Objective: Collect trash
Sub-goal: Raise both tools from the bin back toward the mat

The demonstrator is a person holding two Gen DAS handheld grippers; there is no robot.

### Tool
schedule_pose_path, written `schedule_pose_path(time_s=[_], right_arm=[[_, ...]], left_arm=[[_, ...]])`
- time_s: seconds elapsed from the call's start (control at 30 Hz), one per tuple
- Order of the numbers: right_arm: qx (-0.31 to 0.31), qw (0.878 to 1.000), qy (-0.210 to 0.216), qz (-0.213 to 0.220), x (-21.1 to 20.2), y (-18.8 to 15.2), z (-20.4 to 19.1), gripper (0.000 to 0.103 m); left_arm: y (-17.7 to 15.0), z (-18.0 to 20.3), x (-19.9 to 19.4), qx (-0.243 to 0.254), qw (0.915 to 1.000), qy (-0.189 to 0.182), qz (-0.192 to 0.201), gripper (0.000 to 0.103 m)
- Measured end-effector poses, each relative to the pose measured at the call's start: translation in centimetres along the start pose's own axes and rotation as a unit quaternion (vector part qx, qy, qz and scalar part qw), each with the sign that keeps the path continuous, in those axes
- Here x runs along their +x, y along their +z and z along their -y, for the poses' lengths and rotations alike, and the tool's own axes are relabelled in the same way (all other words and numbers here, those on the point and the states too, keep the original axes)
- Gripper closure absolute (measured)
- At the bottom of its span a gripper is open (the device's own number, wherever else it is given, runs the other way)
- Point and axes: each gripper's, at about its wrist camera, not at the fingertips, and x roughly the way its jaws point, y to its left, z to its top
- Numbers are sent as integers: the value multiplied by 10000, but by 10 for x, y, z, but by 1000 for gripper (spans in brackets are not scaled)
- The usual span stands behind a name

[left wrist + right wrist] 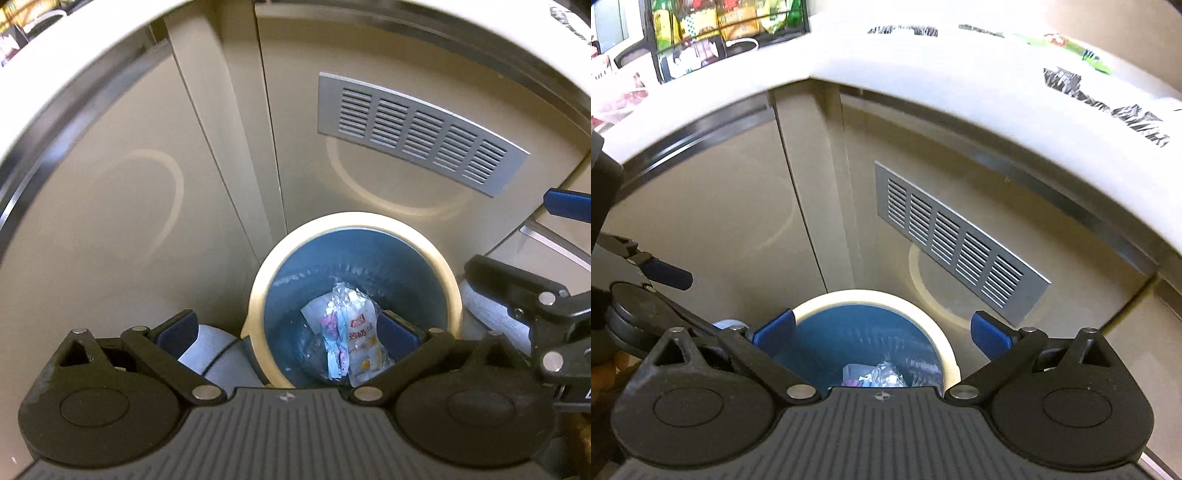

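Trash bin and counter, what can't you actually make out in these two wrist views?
- Bin floor, left wrist view: partly covered by the wrappers and cut off by the left gripper body.
- Wrappers, right wrist view: mostly hidden behind the right gripper body.
- Wrapper print, left wrist view: too small to read.
- Items on the countertop, right wrist view: blurred and cut by the frame edge.

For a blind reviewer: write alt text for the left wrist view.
Crumpled snack wrappers lie at the bottom of a blue bin with a cream rim, seen from above between the open, empty left gripper. Behind stand beige cabinet doors with a metal vent.
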Motion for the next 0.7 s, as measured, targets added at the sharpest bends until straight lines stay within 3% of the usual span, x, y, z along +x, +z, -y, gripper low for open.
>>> schedule_pose_path(time_s=[0.7], right_arm=[[-24, 9993, -79, 373, -30, -6, -5, 1]], left_arm=[[-11, 5, -32, 180, 9976, 385, 542, 0]])
